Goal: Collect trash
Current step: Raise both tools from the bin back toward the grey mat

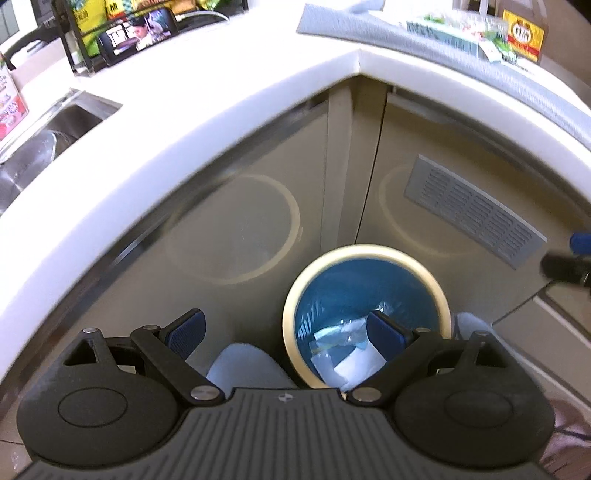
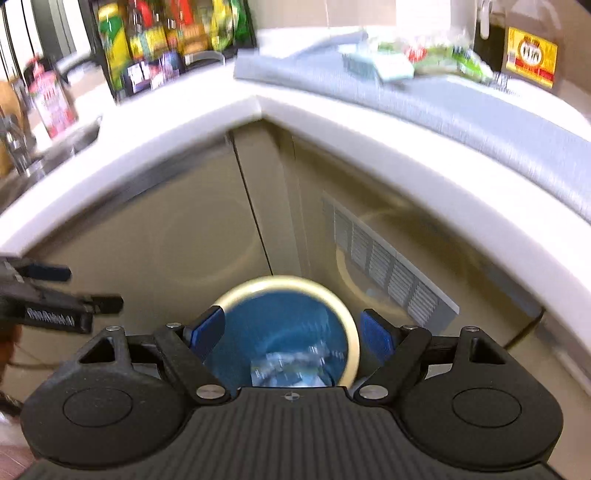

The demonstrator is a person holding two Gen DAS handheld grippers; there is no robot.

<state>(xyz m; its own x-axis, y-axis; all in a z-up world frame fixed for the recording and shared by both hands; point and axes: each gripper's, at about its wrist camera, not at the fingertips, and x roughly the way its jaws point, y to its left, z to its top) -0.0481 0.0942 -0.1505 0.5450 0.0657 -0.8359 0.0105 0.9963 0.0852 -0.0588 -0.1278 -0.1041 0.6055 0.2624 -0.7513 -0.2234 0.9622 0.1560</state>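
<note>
Both tongs, left and right, spread and empty above the bin (wrappers inside); next trash waits on the worktop: lift clear of its edge first.

Yellow bottle label blurred, lettering on left tongs unclear, nothing readable

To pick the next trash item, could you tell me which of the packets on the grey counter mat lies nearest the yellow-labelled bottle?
The crumpled green-and-white wrapper, right beside the yellow-labelled bottle; the pale teal box lies further left on the grey mat.
</note>
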